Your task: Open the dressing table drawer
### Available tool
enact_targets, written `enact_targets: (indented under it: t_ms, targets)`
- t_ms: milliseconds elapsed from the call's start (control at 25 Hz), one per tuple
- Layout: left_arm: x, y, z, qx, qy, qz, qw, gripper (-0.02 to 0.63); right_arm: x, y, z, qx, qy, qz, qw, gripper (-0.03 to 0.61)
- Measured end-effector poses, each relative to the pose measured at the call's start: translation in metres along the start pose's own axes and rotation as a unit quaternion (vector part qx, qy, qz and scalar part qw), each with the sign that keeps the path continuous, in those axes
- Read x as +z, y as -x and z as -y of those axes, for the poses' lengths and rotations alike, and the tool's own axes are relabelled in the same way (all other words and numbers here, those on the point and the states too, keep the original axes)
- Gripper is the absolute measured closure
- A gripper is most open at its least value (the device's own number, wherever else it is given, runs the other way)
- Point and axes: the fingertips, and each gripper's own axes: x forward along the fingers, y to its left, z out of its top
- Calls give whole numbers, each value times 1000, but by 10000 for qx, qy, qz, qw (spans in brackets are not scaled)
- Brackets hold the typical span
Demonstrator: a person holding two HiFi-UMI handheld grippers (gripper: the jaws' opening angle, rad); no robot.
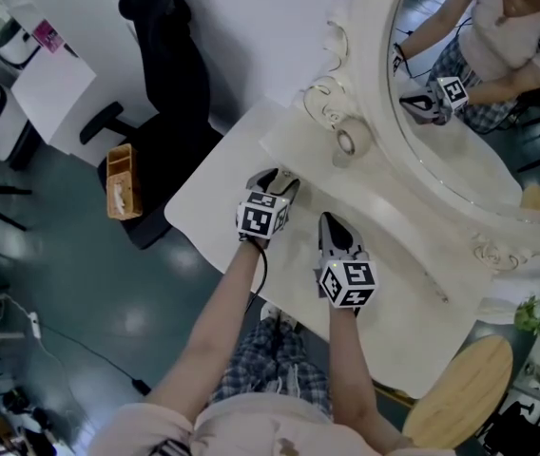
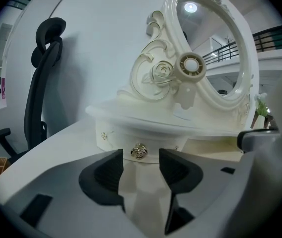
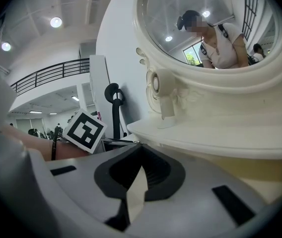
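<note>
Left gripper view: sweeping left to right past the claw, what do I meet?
black office chair → gold drawer knob → round mirror pivot → flowers

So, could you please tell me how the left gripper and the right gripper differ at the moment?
On the left gripper the jaws stand apart; on the right gripper they meet at the tips. The left gripper has the gold drawer knob just beyond the gap between its jaws, not yet pinched, while the right gripper has nothing between its jaws. Both are hand-held and sit side by side over the white table top.
</note>
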Motion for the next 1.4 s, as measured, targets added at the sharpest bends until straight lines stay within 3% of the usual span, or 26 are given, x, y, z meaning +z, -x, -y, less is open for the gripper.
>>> enact_targets:
  t_ms: [240,440,1400]
  targets:
    - [2,-6,2,-33,-46,-24,10000,400,-3,1,5,-41,-32,-41,10000,563]
    - [2,-9,-4,123,-24,-56,9999,497,-4,4,8,-52,-64,-43,10000,563]
    - [-14,19,-3,43,-15,-80,10000,503,-1,18,18,-285,-84,7,9996,563]
